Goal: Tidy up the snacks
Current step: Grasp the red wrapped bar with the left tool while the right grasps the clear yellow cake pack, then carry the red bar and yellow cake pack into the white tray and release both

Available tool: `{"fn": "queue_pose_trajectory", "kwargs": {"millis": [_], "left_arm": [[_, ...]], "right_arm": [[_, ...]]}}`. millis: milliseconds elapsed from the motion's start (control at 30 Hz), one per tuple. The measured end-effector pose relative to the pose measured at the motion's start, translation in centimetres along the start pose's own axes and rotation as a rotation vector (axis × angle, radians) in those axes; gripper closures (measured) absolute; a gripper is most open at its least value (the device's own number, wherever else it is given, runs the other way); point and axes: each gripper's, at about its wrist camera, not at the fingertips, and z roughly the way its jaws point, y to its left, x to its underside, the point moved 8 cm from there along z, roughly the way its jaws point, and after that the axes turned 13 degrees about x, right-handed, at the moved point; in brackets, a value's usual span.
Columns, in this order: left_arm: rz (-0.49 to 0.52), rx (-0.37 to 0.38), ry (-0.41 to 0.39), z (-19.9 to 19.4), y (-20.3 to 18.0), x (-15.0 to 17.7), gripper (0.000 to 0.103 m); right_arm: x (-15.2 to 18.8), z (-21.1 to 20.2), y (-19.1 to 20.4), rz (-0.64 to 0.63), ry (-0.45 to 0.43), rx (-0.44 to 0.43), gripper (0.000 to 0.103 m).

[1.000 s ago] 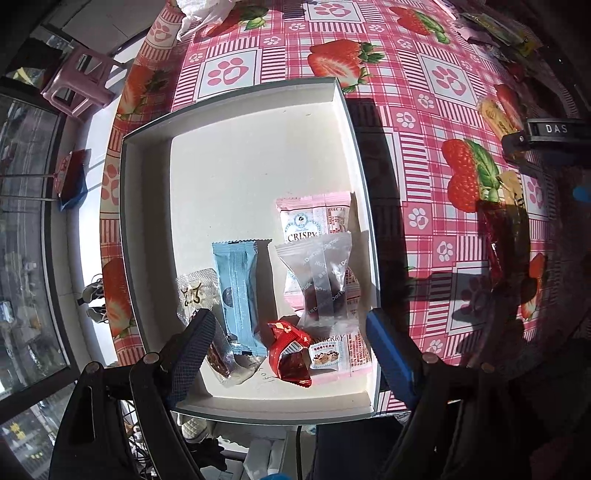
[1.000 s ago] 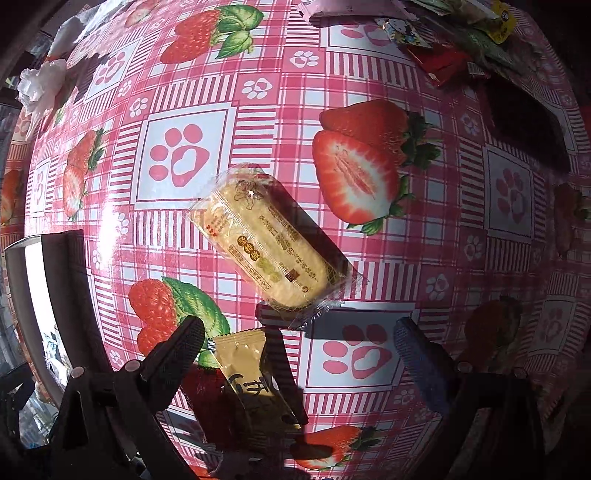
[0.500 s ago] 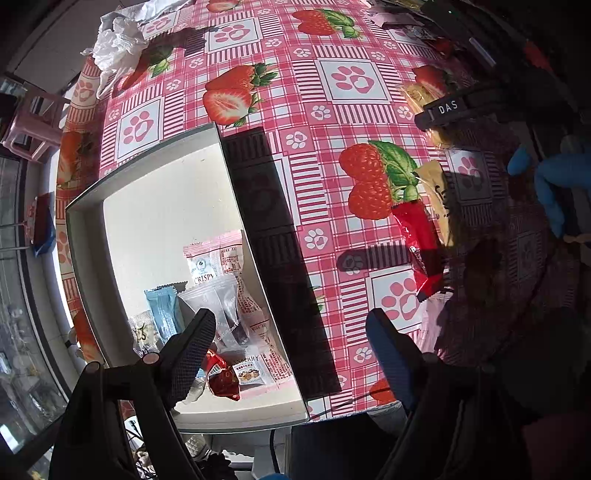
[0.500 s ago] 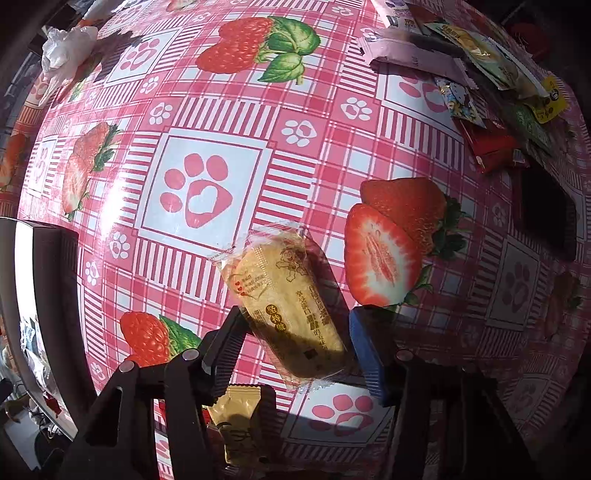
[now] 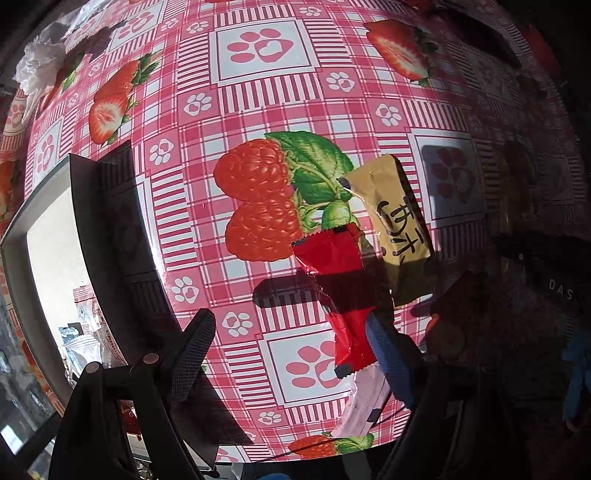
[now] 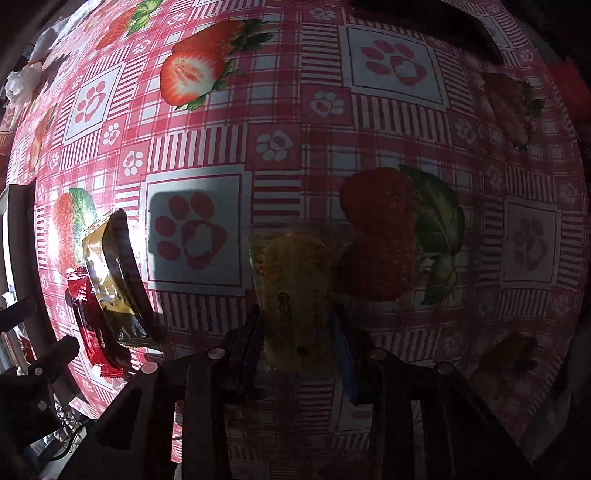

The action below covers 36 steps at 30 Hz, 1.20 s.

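My right gripper (image 6: pixel 295 339) is shut on a clear packet with a yellow cake (image 6: pixel 295 284), held in shadow over the strawberry tablecloth. To its left lie a gold packet (image 6: pixel 107 280) and a red packet (image 6: pixel 88 314). My left gripper (image 5: pixel 291 354) is open and points down at the cloth. Its blue right finger (image 5: pixel 391 358) sits over the lower end of the red packet (image 5: pixel 343 280). The gold packet (image 5: pixel 391 221) lies just beyond it, overlapping the red one. The white tray (image 5: pixel 22 236) at the left holds several snack packets (image 5: pixel 85 332).
A white-pink wrapper (image 5: pixel 362 406) lies near the table's front edge, under the left gripper's right finger. Crumpled white tissue (image 5: pixel 40 70) sits at the far left corner. A blue-gloved hand (image 5: pixel 576 369) shows at the right. A dark object (image 6: pixel 424 22) lies at the far side.
My left gripper moved from over the tray to the right, above the red and gold packets. My right gripper shut on the yellow cake packet and carried it sideways into shadow.
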Motion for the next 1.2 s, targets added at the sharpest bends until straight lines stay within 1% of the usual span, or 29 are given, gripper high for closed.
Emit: {"fn": "queue_pose_trajectory", "kwargs": {"millis": [100,133,167,200,233,267,300,333,367,433,467,500,533,567,600,633,700,767,800,833,900,933,967,1033,1067,1100,1133,1167,1200], "left_arm": [[-0.014,-0.012,-0.017,1.0,-0.3,-0.3,0.017],[-0.016,-0.016,-0.024,1.2,-0.4,-0.5,0.017],[-0.018,-0.023,-0.029,1.4,-0.6,-0.7,0.017],[-0.019,-0.029,-0.031,1.5,-0.7,-0.8,0.017],[-0.021,-0.031,-0.033,1.8,-0.8,-1.0,0.017],[-0.023,-0.036,-0.03,2.0,-0.8,-1.1,0.016],[-0.03,-0.037,-0.041,2.3,-1.0,-1.2,0.009],[-0.037,-0.046,-0.038,2.6,-0.7,-1.1,0.002],[-0.05,-0.048,-0.038,2.8,-0.5,-1.1,0.0],[-0.079,-0.014,-0.048,3.1,-0.4,-1.2,0.0],[-0.08,-0.013,-0.05,3.1,-0.4,-1.2,0.0],[-0.079,-0.012,-0.052,3.2,-0.4,-1.0,0.0],[-0.08,-0.007,-0.054,3.2,-0.3,-1.0,0.0],[-0.083,-0.004,-0.058,3.1,-0.1,-0.8,0.0],[-0.084,-0.004,-0.064,3.1,0.1,-0.7,0.0],[-0.083,-0.004,-0.071,3.1,0.2,-0.7,0.0],[-0.091,-0.002,-0.091,3.0,0.3,-0.4,0.0],[-0.105,-0.002,-0.104,3.0,0.3,-0.4,0.0],[-0.109,-0.002,-0.101,3.0,1.0,0.8,0.0],[-0.115,-0.003,-0.092,3.3,0.9,1.1,0.0],[-0.128,-0.007,-0.07,3.5,0.7,1.3,0.0],[-0.123,-0.007,-0.058,3.6,0.5,1.4,0.001],[-0.11,-0.009,-0.054,3.5,0.3,1.4,0.003],[-0.061,-0.013,-0.054,3.8,-1.1,0.6,0.016],[-0.032,-0.013,-0.052,3.6,-1.7,0.6,0.021],[-0.008,-0.014,-0.049,3.5,-2.2,0.6,0.032],[0.013,-0.019,-0.048,3.4,-2.7,0.6,0.045],[0.037,-0.022,-0.049,3.3,-3.3,0.5,0.053],[0.06,-0.027,-0.051,3.2,-3.6,0.4,0.075]], "right_arm": [[1.5,0.5,-1.8,0.036,0.016,-0.025,0.064],[1.7,0.6,-2.4,0.047,0.018,-0.026,0.06],[1.8,0.7,-2.9,0.057,0.02,-0.024,0.046],[1.8,0.8,-3.5,0.066,0.018,-0.018,0.035],[1.7,0.8,-4.0,0.071,0.013,-0.01,0.034],[3.1,1.2,-4.9,0.072,0.005,-0.007,0.034],[3.0,1.2,-5.2,0.067,0.003,-0.004,0.034],[4.7,1.0,-6.2,0.062,0.004,-0.002,0.034],[5.7,1.1,-6.4,0.055,0.009,0.0,0.034],[5.9,1.5,-6.8,0.049,0.009,0.008,0.032],[6.4,1.9,-6.2,0.051,0.003,0.008,0.032],[6.3,1.9,-6.4,0.05,0.0,0.009,0.03],[5.8,1.7,-5.5,0.049,-0.001,0.007,0.026],[6.0,1.7,-3.0,0.041,0.003,-0.005,0.016],[6.1,1.9,-1.7,0.026,0.008,-0.016,0.005],[6.6,2.3,0.4,0.004,0.022,-0.015,0.001],[6.4,2.6,1.2,-0.024,0.021,0.016,0.0],[6.0,2.6,1.5,-0.016,0.014,0.004,0.0],[5.9,2.7,1.7,-0.008,0.01,0.0,0.0],[6.1,2.4,1.7,-0.009,0.01,0.006,0.0],[5.9,2.2,1.2,-0.009,0.021,0.005,0.0],[5.7,2.6,1.9,-0.013,0.035,0.005,0.0],[5.3,2.8,1.9,-0.013,0.05,0.004,0.0],[5.3,2.8,1.4,-0.002,0.056,0.0,0.001],[4.7,2.6,1.4,-0.001,0.05,0.007,0.004],[4.5,2.3,1.5,-0.004,0.042,0.007,0.011],[4.2,1.9,1.4,-0.013,0.029,0.007,0.017],[4.1,1.5,1.5,-0.022,0.014,0.008,0.031],[4.0,0.3,1.5,-0.025,0.002,0.008,0.053]]}}
